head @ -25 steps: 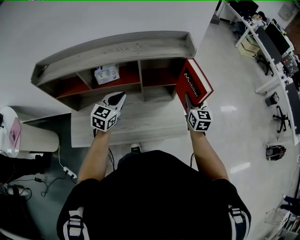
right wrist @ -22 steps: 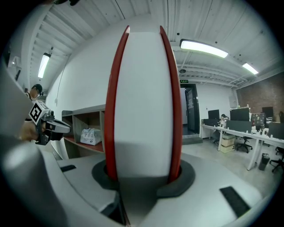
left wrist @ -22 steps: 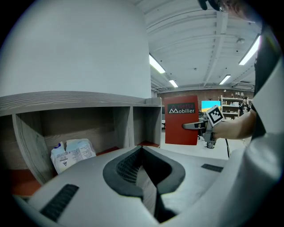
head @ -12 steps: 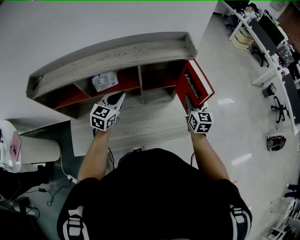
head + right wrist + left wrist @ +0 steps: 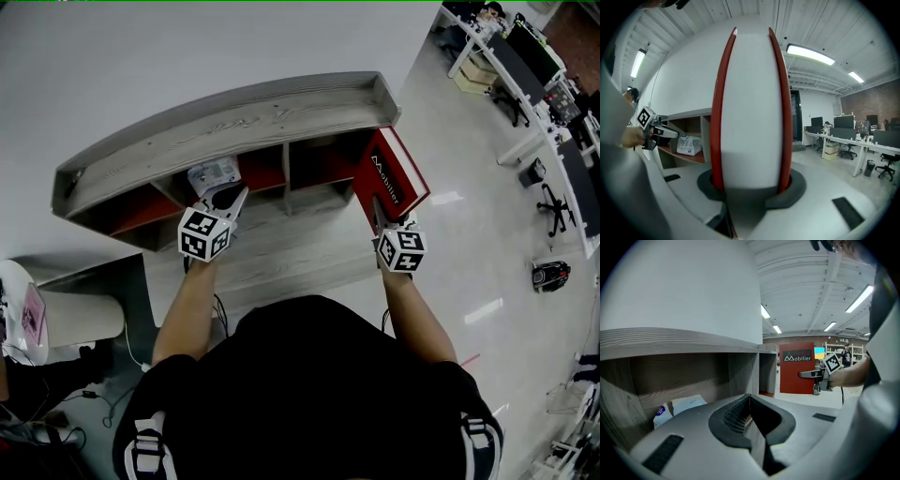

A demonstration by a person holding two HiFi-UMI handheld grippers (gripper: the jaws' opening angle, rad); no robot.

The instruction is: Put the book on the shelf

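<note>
A red hardback book (image 5: 391, 176) with white lettering stands upright at the right end of the grey wooden shelf (image 5: 234, 117), outside its rightmost compartment. My right gripper (image 5: 379, 212) is shut on its lower edge. In the right gripper view the book (image 5: 752, 103) fills the middle, page edges toward me, pinched by that gripper (image 5: 752, 187). My left gripper (image 5: 232, 199) is shut and holds nothing, pointing into the middle-left compartment. In the left gripper view its jaws (image 5: 750, 401) meet, with the book (image 5: 797, 369) far right.
A white packet (image 5: 214, 174) lies in the compartment ahead of the left gripper, also seen as the packet (image 5: 679, 406). The shelf stands on a grey wooden desk (image 5: 281, 258). A white round stand (image 5: 66, 314) is at the left. Office desks and chairs (image 5: 525, 75) line the right.
Both grippers have crept a little toward the shelf, the left tip now close to the white packet's compartment. The book stays upright in the right gripper.
</note>
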